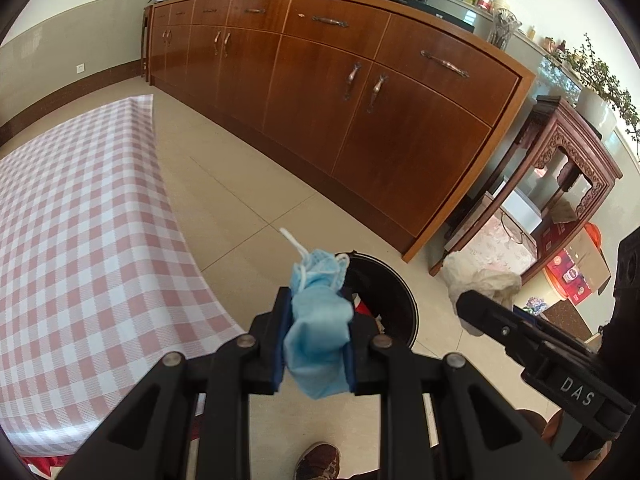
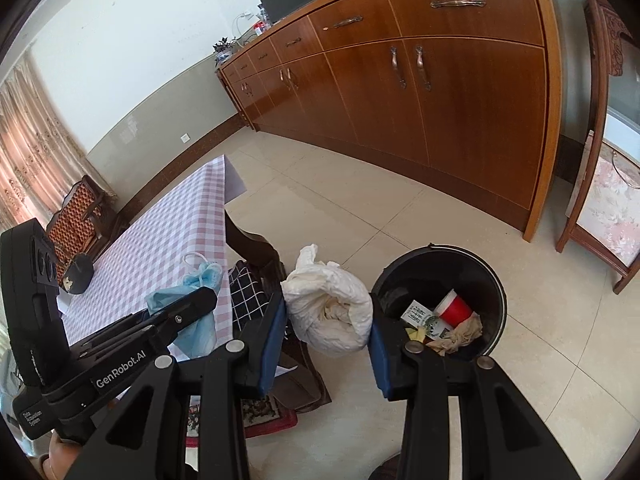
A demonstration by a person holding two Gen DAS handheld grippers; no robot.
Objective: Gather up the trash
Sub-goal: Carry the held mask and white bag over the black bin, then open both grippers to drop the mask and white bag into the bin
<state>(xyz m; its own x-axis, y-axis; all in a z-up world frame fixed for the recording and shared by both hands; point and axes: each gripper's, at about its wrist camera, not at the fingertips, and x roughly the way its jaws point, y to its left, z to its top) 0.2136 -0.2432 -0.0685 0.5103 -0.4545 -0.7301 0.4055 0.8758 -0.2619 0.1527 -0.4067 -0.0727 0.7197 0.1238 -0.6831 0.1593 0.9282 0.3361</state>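
Left tool pinches the soft, light face mask mid-body; right tool clasps the crumpled bag; bin at two o'clock.

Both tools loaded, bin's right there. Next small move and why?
Probably shift the right tool rightward over the black bin, then release. It grips the white crumpled bag beside the bin's rim, not above the opening. The left tool, holding the blue mask, can follow.
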